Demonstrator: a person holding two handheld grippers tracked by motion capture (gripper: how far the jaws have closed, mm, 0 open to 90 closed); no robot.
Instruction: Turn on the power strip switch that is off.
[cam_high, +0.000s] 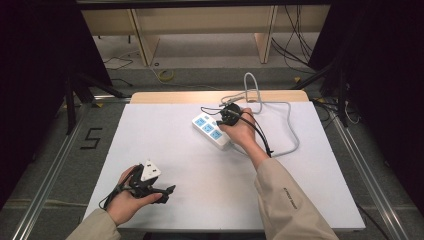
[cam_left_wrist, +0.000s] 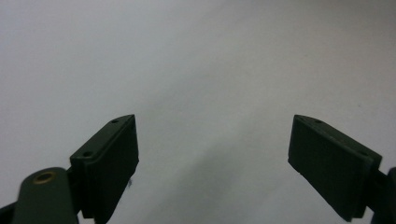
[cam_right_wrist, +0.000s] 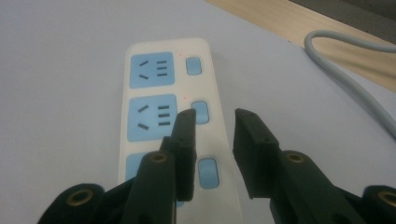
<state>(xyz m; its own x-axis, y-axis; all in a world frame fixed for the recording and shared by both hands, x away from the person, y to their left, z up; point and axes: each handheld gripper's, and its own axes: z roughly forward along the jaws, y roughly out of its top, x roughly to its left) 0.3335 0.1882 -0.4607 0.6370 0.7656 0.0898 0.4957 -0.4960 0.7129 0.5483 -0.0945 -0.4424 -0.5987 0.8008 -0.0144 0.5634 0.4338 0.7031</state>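
The white plastic power strip with three blue sockets and blue switches (cam_high: 212, 131) lies slightly past the centre of the white table top (cam_high: 175, 165), its grey cable (cam_high: 289, 125) looping off toward three o'clock. The right gripper (cam_right_wrist: 214, 119) hovers just over it, jaws apart, nothing between them, the middle switch (cam_right_wrist: 200, 111) at eleven o'clock of the tips. The left gripper (cam_high: 167, 192) rests toward seven o'clock, jaws wide apart and empty.
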